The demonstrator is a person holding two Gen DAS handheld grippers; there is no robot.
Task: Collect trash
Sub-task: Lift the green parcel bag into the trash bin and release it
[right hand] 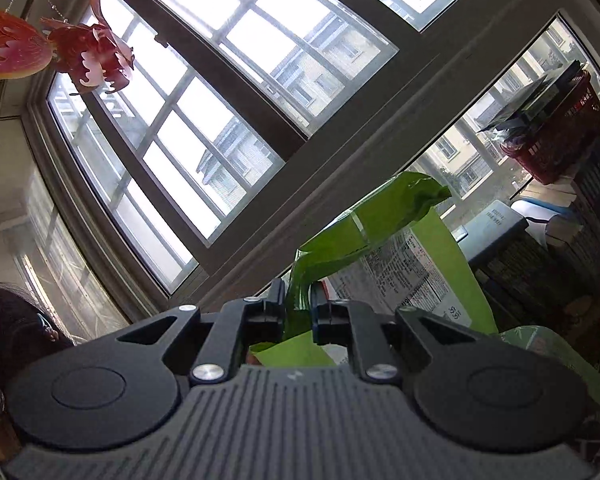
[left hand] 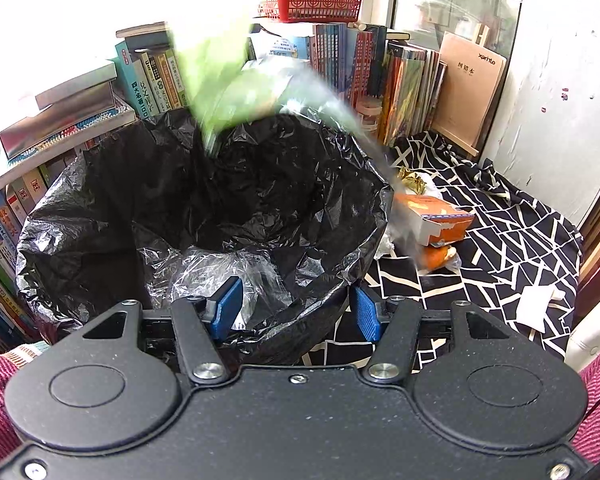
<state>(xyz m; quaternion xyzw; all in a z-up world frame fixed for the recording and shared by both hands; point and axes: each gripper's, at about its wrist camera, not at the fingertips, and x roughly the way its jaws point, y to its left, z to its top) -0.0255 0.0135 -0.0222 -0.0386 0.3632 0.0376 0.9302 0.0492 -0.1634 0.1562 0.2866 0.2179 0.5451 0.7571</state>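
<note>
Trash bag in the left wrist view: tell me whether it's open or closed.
Open. The black trash bag gapes wide, its rim spread; clear plastic wrap lies inside, and the left gripper grips its near edge.

Crinkled glossy black plastic bin liner — shiny green plastic wrapper, patterned cloth

The left wrist view looks steeply down, close over a black-lined bin. The right wrist view faces the window. Both seemingly catch the blurred green wrapper.
</note>
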